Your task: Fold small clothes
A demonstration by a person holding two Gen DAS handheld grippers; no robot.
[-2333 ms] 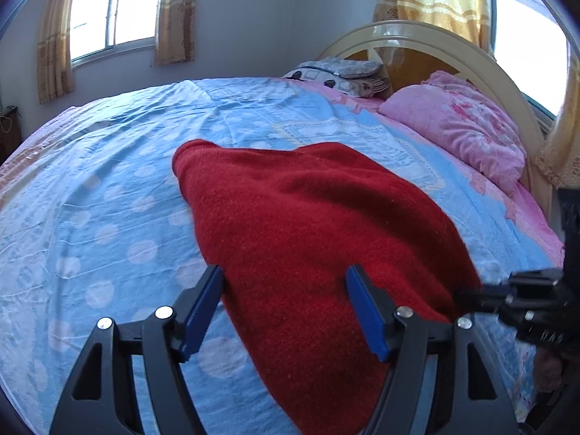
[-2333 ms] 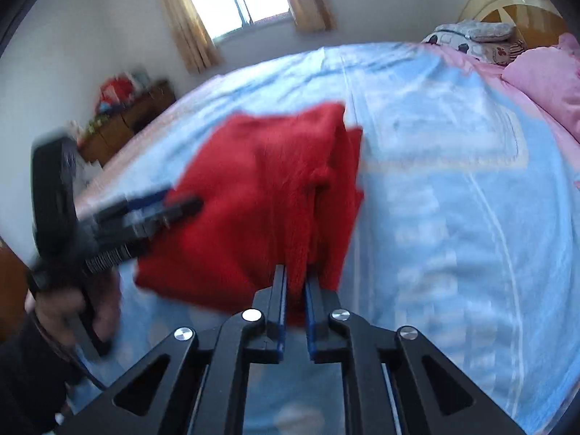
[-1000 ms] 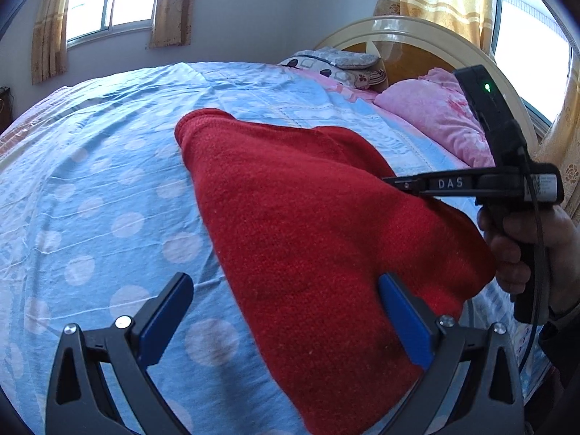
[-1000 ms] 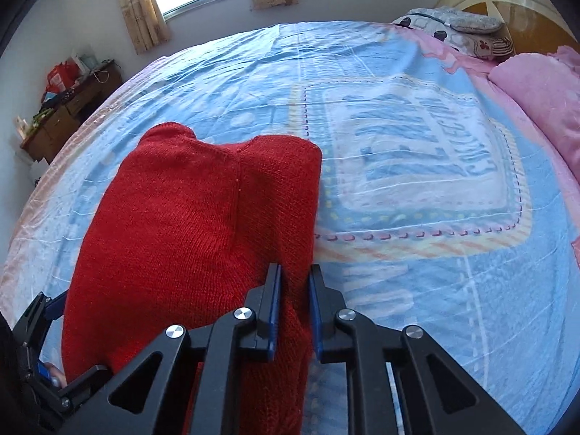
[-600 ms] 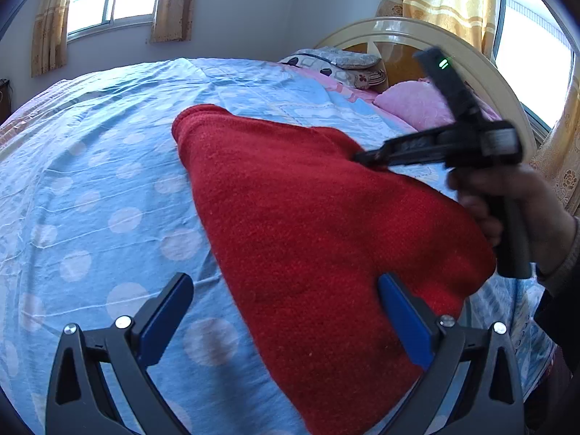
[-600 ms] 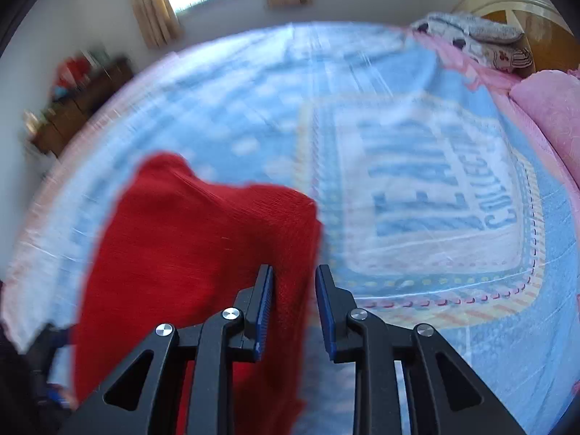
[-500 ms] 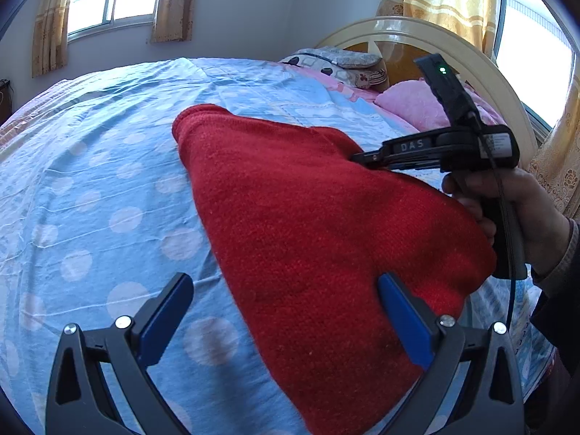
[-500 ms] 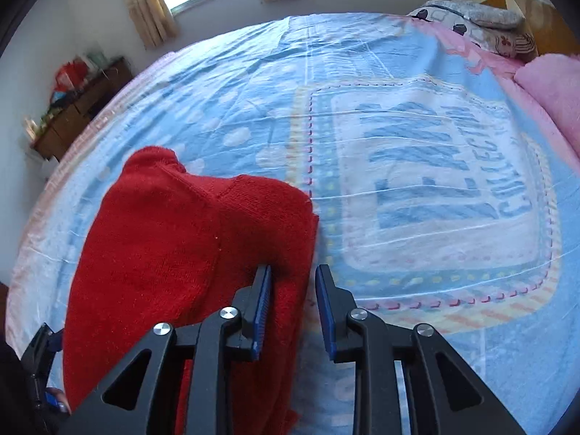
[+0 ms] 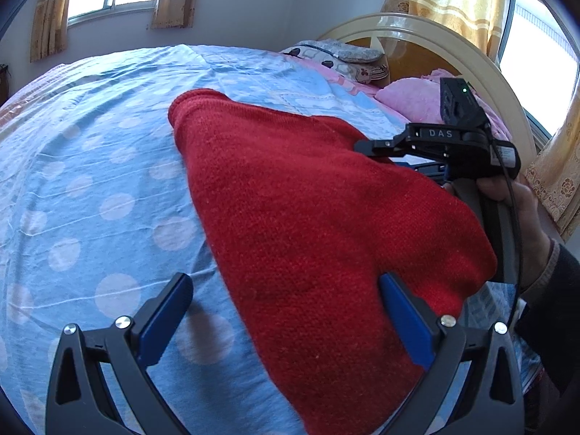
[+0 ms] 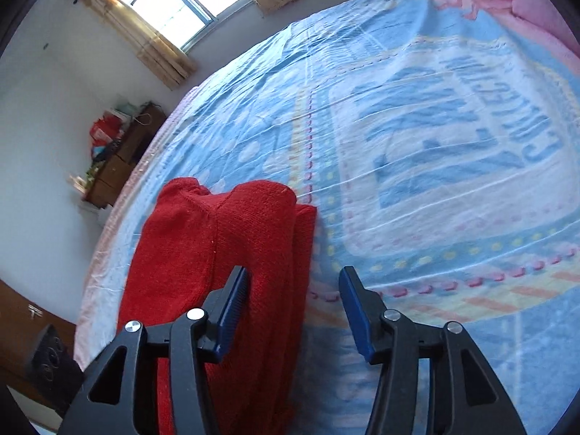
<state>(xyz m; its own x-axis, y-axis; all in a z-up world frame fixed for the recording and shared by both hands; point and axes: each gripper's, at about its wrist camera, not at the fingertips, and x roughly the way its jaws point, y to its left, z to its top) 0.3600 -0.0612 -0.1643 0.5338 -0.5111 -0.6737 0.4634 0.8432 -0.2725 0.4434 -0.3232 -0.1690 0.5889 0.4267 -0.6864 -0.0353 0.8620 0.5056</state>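
Note:
A red knitted garment (image 9: 308,210) lies folded on the blue dotted bedsheet (image 9: 90,181). It also shows in the right wrist view (image 10: 232,239), with its folded edge facing right. My left gripper (image 9: 286,304) is open and empty, its jaws spread wide over the garment's near end. My right gripper (image 10: 293,301) is open and empty, straddling the garment's right edge. The right gripper also shows in the left wrist view (image 9: 377,150), at the garment's far right side.
A pink pillow (image 9: 417,101) and a patterned pillow (image 9: 337,59) lie against the curved headboard (image 9: 435,40). A wooden cabinet with clutter (image 10: 116,152) stands left of the bed. The sheet has a large lettered panel (image 10: 453,152) to the garment's right.
My right gripper has opened and let go of the garment's folded edge, which now rests on the bed. My left gripper has stayed open and nearly still.

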